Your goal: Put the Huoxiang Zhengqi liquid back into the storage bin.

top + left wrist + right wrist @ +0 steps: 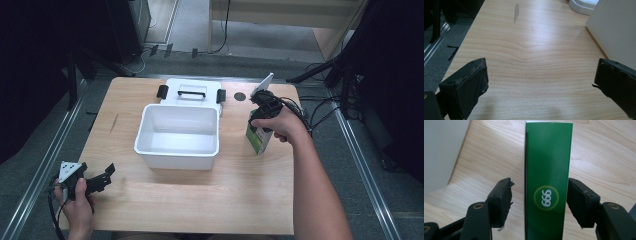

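right gripper (pixel 539 202): jaws half open around upright green box (pixel 547 182), one pad touching, other apart | left gripper (pixel 541 85): jaws wide, nothing between, over table (pixel 529 50)

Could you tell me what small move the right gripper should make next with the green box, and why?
Probably finish closing the right gripper on the green box. In the right gripper view the box stands between the jaws: one pad sits at its edge, while a gap remains at the other, so it isn't clamped. The open white bin waits beside it.

Wooden table (pixel 200 200), grey floor (pixel 30 165)
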A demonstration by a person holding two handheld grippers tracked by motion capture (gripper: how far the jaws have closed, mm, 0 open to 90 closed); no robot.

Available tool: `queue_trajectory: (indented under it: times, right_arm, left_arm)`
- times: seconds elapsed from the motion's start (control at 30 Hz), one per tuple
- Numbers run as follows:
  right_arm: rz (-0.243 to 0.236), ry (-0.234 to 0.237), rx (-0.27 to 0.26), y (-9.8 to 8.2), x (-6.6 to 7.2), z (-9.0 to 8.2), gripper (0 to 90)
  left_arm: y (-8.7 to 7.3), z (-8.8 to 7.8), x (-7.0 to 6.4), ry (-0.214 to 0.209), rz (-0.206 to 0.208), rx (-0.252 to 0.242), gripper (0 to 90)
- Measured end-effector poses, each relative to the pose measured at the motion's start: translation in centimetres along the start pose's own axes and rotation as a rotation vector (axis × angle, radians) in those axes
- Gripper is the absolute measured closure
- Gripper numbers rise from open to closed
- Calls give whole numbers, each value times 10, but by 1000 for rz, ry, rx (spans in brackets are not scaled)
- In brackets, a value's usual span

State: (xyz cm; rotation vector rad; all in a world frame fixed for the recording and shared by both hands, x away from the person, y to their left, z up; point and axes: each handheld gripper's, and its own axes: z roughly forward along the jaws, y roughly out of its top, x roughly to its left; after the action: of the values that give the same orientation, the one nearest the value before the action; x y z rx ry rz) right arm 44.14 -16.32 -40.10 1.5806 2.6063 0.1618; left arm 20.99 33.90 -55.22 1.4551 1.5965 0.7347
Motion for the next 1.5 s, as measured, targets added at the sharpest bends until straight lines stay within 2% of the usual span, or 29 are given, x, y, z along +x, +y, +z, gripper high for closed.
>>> queue_trajectory:
  times: [0.07,0.13,0.33,0.43,0.5,0.6,0.7,0.8,0.83,0.87,0.9,0.93,0.97,1.0,1.03,1.07,1.1,1.13,1.17,1.2,1.23,1.27,1.3,1.33,1.47,1.5]
  right_arm:
    - [0,-4,4,1,-1,2,410]
    - [3,-16,9,2,-2,4,482]
    - [-2,-26,-8,1,-3,2,525]
    - [9,-10,-19,2,-5,1,536]
    - [9,-1,-16,4,-4,1,591]
    - [-1,8,-2,5,-2,3,616]
    - [-28,-11,3,6,-1,2,643]
    - [-75,2,13,4,-1,1,646]
    - [-75,2,13,4,-1,1,646]
    - [-152,1,8,1,1,0,645]
    - [-174,-5,8,1,2,-1,646]
    - [-174,-5,8,1,2,-1,646]
    - [-225,-20,-1,-2,2,-5,647]
    - [-245,-19,-7,-2,2,-7,647]
    - [-245,-19,-7,-2,2,-7,647]
    - [-283,-14,-10,-5,2,-11,647]
    - [-283,-14,-10,-5,2,-11,647]
    - [-345,3,-16,-7,4,-16,647]
    - [-376,17,-23,-8,4,-18,647]
    - [-376,17,-23,-8,4,-18,647]
    - [-405,28,-23,-9,5,-20,647]
    - [-454,51,-22,-10,6,-25,648]
    - [-479,54,-26,-11,7,-27,648]
    - [-479,54,-26,-11,7,-27,648]
    - [-612,56,-39,-13,11,-40,648]
    - [-623,54,-38,-13,12,-43,648]
  left_arm:
    - [0,0,0,1,1,1,0]
    - [0,0,0,1,2,2,0]
    - [0,0,0,2,1,1,0]
    - [0,0,0,2,1,1,0]
    - [0,0,0,3,-1,2,0]
    - [0,1,0,2,-2,1,0]
    - [0,0,0,-2,-3,3,0]
    - [0,0,1,-5,-6,3,0]
    - [0,0,1,-5,-6,3,0]
    - [0,0,1,-4,-5,5,0]
    - [0,0,1,-4,-5,5,0]
    - [0,0,0,-3,-4,6,0]
    - [0,1,0,-2,-2,5,0]
    - [0,1,0,-1,-3,4,0]
    - [0,1,0,-1,-3,4,0]
    - [0,1,0,-1,-3,4,0]
    - [0,1,0,-1,-3,4,0]
    - [0,1,0,-1,-2,3,0]
    - [0,1,0,-1,-2,3,0]
    - [0,1,0,-1,-2,3,0]
    - [0,1,-1,-1,-3,1,0]
    - [0,1,0,0,0,2,0]
    - [0,1,0,-2,-1,1,0]
    - [0,1,0,-2,-1,1,0]
    - [0,1,0,-6,-1,4,0]
    - [0,1,0,-6,-1,4,0]
